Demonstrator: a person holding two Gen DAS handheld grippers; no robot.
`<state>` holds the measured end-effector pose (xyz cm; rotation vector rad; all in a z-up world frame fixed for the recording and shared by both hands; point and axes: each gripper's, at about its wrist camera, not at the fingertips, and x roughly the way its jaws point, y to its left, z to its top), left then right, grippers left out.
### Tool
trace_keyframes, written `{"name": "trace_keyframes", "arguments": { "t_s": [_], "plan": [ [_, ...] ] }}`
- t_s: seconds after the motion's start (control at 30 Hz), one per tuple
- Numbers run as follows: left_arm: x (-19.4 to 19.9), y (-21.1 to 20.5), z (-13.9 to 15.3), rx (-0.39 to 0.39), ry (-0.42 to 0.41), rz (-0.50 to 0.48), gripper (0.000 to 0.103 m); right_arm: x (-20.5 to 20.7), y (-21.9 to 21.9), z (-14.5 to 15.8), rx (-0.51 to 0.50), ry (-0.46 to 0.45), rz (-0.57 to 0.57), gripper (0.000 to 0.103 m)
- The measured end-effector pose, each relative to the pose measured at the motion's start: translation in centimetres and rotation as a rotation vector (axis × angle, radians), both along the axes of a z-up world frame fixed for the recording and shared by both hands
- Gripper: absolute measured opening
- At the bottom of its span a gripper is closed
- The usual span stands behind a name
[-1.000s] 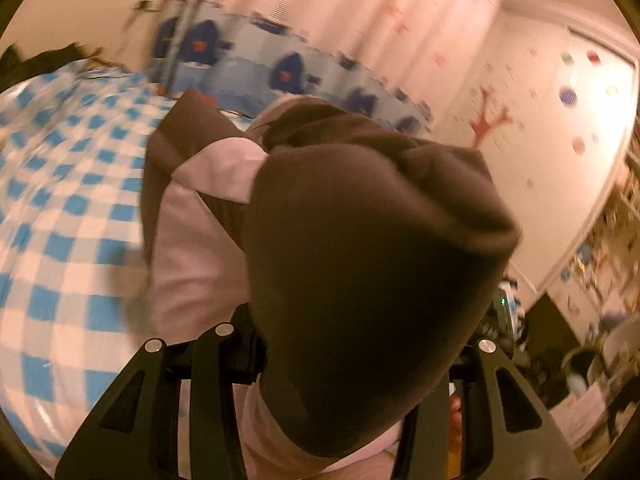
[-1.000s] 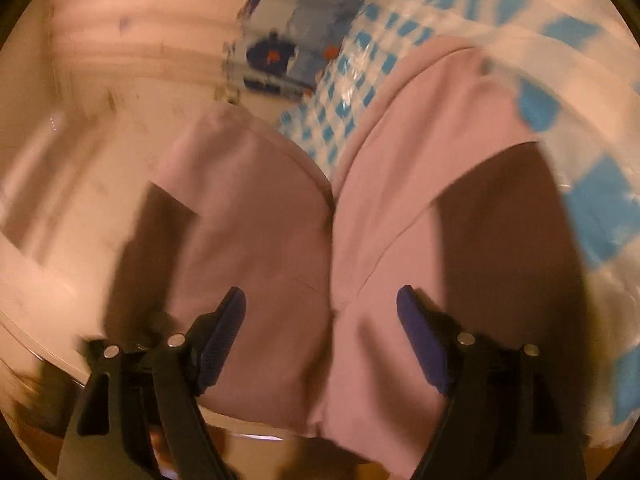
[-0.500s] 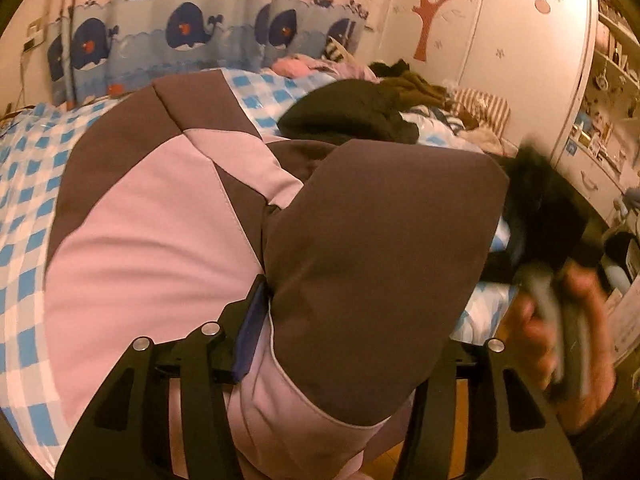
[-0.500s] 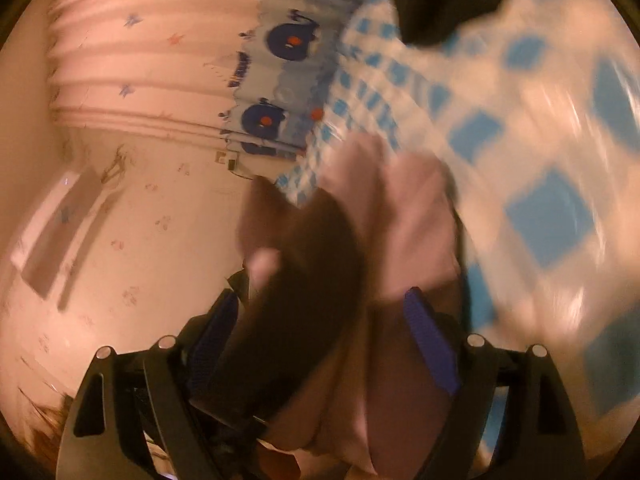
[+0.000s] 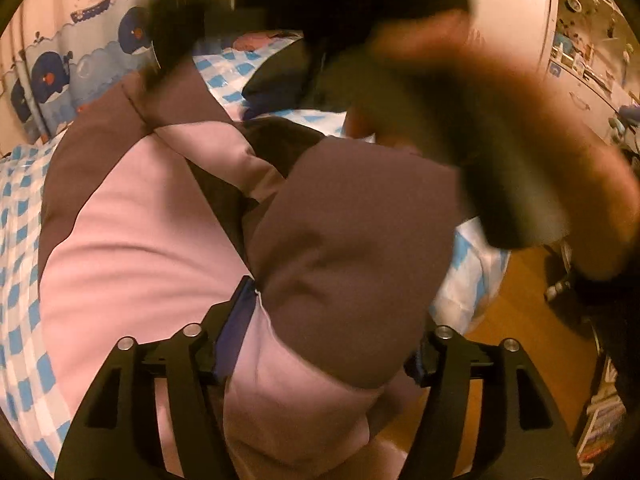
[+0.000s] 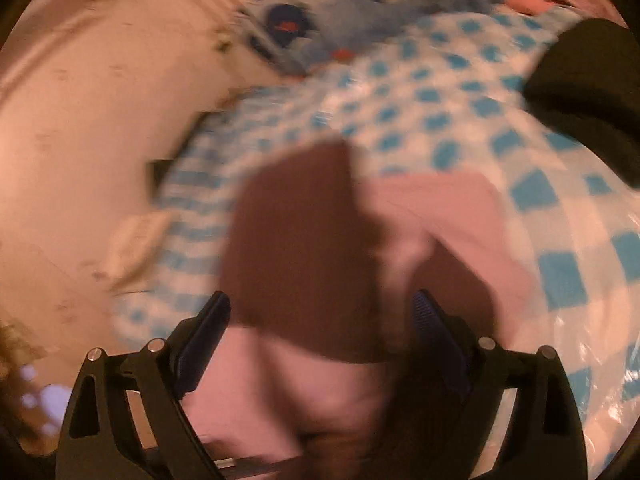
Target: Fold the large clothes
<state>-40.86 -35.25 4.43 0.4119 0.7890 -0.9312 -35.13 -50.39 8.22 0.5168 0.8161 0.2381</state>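
Pink and brown fleece, a large garment (image 5: 152,240), lies bunched on the blue-and-white checked bed cover (image 5: 20,200), its near edge hanging toward the wooden floor (image 5: 504,304). The step in hand looks like a fold in progress: both tools have fabric between their fingers, and the cloth is doubled over near the bed's edge. The left hand-held gripper (image 5: 320,344) points across the bed toward the whale-print curtain (image 5: 52,76), its jaws set fairly wide with a thick roll of brown and pink cloth filling the gap; whether it truly clamps that roll, I cannot tell. The right hand-held gripper (image 6: 320,340) is angled down at the bed from the near side, jaws spread, with a brown flap lying between them, seemingly loose. In the left view the person's right hand crosses close overhead, heavily blurred. The next move probably calls for laying the raised fold flat and square on the cover, then smoothing it.
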Motion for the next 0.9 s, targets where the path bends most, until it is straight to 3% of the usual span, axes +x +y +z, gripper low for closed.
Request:
{"name": "trace_keyframes", "arguments": {
  "t_s": [0.07, 0.13, 0.23, 0.3, 0.37, 0.43, 0.5, 0.53, 0.6, 0.73, 0.83, 0.9],
  "plan": [
    [-1.0, 1.6, 0.5, 0.015, 0.012, -0.033, 0.062, -0.1, -0.8, -4.1, 0.092, 0.019, -0.013, 0.089],
    [-1.5, 3.7, 1.6, -0.012, 0.065, -0.064, 0.062, -1.3, -1.1, -6.5, 0.116, 0.002, -0.039, 0.089],
    [-1.3, 8.9, 4.9, -0.210, 0.171, -0.036, 0.064, -3.5, -1.2, -7.8, 0.117, -0.044, -0.072, 0.089],
    [1.2, 12.0, 7.0, -0.344, 0.177, 0.076, 0.068, -4.5, -1.3, -8.1, 0.112, -0.075, -0.076, 0.089],
    [5.6, 13.1, 7.6, -0.426, 0.197, 0.191, 0.075, -4.7, -1.6, -8.2, 0.113, -0.062, -0.062, 0.088],
    [8.9, 11.8, 6.2, -0.408, 0.225, 0.214, 0.075, -4.1, -2.1, -7.3, 0.116, -0.013, -0.026, 0.088],
    [11.6, 9.0, 2.3, -0.323, 0.340, 0.196, 0.074, -4.0, -2.7, -5.2, 0.100, 0.015, -0.002, 0.088],
    [11.3, 8.0, 1.1, -0.303, 0.338, 0.208, 0.075, -3.9, -2.9, -3.4, 0.066, -0.001, 0.013, 0.088],
    [10.0, 6.5, -0.1, -0.223, 0.252, 0.185, 0.082, -3.4, -3.3, -1.4, 0.054, -0.026, 0.024, 0.088],
    [8.9, 6.1, -0.2, -0.180, 0.215, 0.149, 0.083, 0.4, -2.2, 0.9, -0.064, -0.028, 0.030, 0.088],
    [8.2, 6.1, -0.5, -0.162, 0.199, 0.119, 0.085, 1.3, -0.2, 1.3, -0.122, -0.057, 0.007, 0.088],
    [8.0, 6.3, -0.6, -0.162, 0.191, 0.101, 0.087, 0.8, 0.6, -0.6, -0.209, -0.019, -0.128, 0.088]
  ]
}}
